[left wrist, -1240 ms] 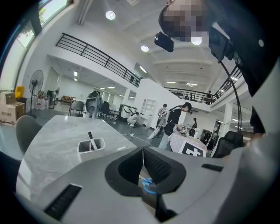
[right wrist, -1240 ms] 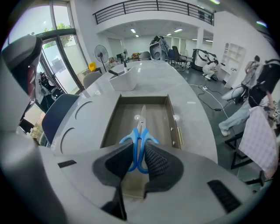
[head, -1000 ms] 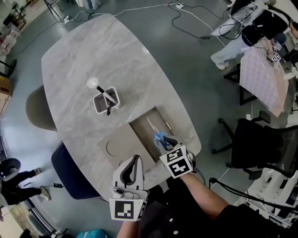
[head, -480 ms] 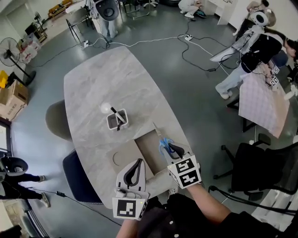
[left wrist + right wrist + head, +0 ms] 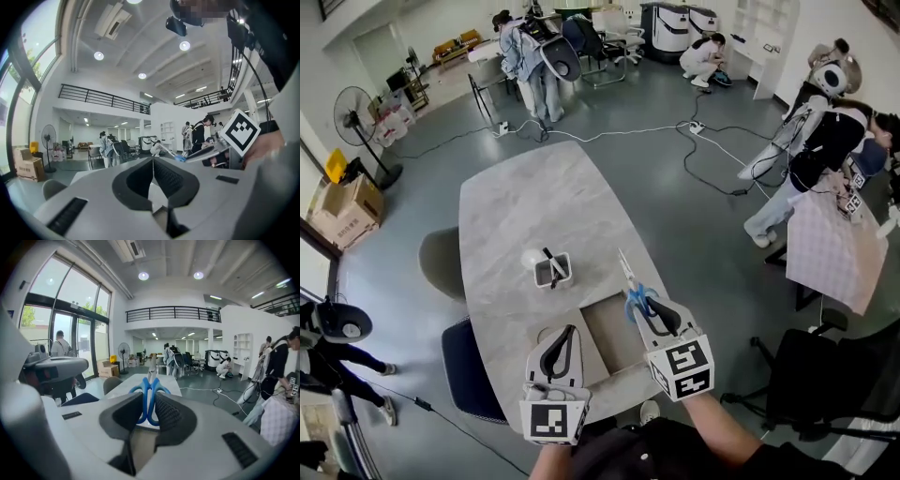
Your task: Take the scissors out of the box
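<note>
Our right claw (image 5: 651, 315) is clamped on the scissors (image 5: 632, 286). In the right gripper view the two blue handle loops stand upright between the ribbed pads, which press on them from both sides, so the jaws stand partway apart with the handles filling the gap. The blades point away from us, out over the table (image 5: 520, 202), and the whole pair is in the air, clear of the box (image 5: 602, 330). The box lies open on the near end of the table, showing between the two claws in the head view, with a brown flap folded out to its left. Our left claw (image 5: 565, 334) is closed with nothing in it: the left gripper view shows its pads meeting along a thin line. In the head view it shows just left of the box, and from its own camera we see the right claw's marker cube off to the right, with the scissors reaching out past it. Beyond the box a white cup (image 5: 552, 270) with dark pens stands on the table, well apart from the scissors. A dark chair (image 5: 469, 364) sits at the table's left edge, and people stand far off in the room.
</note>
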A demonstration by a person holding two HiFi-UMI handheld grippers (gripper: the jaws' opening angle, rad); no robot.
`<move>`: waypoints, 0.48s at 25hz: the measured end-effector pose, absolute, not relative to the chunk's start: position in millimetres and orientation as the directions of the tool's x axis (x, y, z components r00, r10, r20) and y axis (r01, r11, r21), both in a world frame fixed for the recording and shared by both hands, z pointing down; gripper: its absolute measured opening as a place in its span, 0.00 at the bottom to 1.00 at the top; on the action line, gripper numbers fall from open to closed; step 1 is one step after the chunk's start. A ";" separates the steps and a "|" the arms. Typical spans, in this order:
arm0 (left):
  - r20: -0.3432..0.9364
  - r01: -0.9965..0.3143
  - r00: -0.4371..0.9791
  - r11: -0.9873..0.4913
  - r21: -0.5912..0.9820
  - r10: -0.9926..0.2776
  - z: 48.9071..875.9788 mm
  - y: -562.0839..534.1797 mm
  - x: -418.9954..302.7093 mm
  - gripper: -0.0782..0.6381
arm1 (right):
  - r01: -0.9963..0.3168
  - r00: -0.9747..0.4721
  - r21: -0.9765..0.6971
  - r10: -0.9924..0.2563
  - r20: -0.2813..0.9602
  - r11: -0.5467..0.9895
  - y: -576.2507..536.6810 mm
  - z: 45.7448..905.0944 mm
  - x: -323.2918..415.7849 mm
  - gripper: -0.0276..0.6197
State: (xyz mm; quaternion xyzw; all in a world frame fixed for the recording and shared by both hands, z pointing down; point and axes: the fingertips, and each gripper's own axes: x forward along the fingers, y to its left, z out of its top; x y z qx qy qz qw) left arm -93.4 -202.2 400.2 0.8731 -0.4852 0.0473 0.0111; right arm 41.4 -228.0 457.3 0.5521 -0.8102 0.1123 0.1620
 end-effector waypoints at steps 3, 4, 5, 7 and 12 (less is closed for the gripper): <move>0.072 -0.860 0.506 -0.509 -0.043 -0.860 391.9 -197.8 -95.4 0.13 | -0.927 -0.359 0.005 -0.888 0.289 0.376 -222.8 429.2 45.7 0.17; 0.063 -0.862 0.501 -0.504 -0.048 -0.863 388.6 -196.9 -95.6 0.13 | -0.925 -0.366 0.008 -0.895 0.254 0.380 -221.4 420.1 47.4 0.17; 0.057 -0.865 0.496 -0.499 -0.053 -0.866 384.8 -196.2 -95.6 0.13 | -0.923 -0.374 0.011 -0.901 0.222 0.385 -220.5 411.3 49.0 0.17; 0.051 -0.869 0.489 -0.491 -0.058 -0.871 375.1 -194.4 -95.9 0.13 | -0.919 -0.386 0.012 -0.907 0.166 0.393 -218.6 395.0 51.3 0.17; 0.002 -0.876 0.478 -0.477 -0.073 -0.878 349.3 -188.1 -103.0 0.13 | -0.920 -0.391 0.010 -0.919 0.054 0.392 -207.9 362.0 51.9 0.17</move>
